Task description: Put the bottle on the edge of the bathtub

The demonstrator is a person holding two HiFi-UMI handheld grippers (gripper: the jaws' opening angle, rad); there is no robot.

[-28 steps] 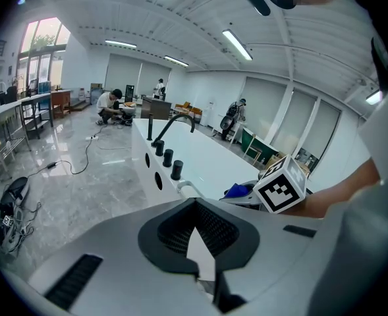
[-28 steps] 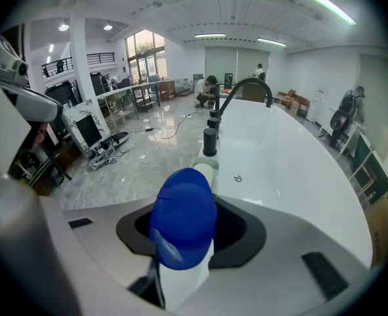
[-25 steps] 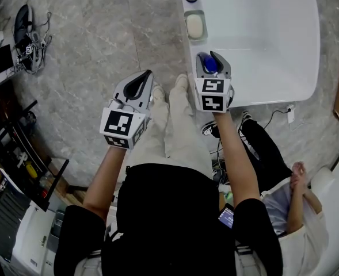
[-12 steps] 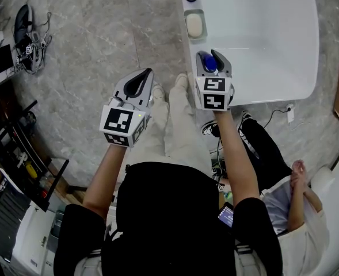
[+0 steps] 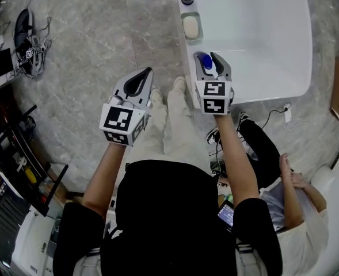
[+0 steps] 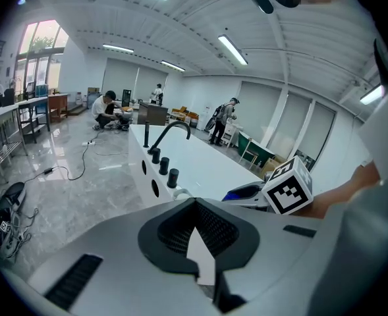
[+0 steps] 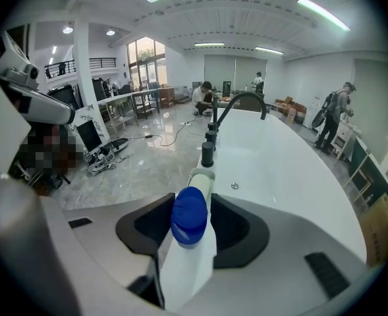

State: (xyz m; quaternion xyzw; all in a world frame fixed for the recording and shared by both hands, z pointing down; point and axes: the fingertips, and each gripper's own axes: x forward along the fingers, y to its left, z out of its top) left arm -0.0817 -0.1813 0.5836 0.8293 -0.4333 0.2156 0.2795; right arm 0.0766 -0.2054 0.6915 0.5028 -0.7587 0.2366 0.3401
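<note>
Right claw (image 5: 208,61), clamped on the cap-up bottle (image 7: 188,245), hovers directly over the bathtub edge (image 5: 190,46); left claw (image 5: 138,85) is closed, empty and farther off.

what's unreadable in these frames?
- Base of the bottle: below the frame edge in the right gripper view; in the head view the right gripper covers all but the cap, so contact with the bathtub rim can't be told.
- The soap dish: right gripper view, mostly behind the cap.
- The faucet: head view, cut by the top edge.
</note>
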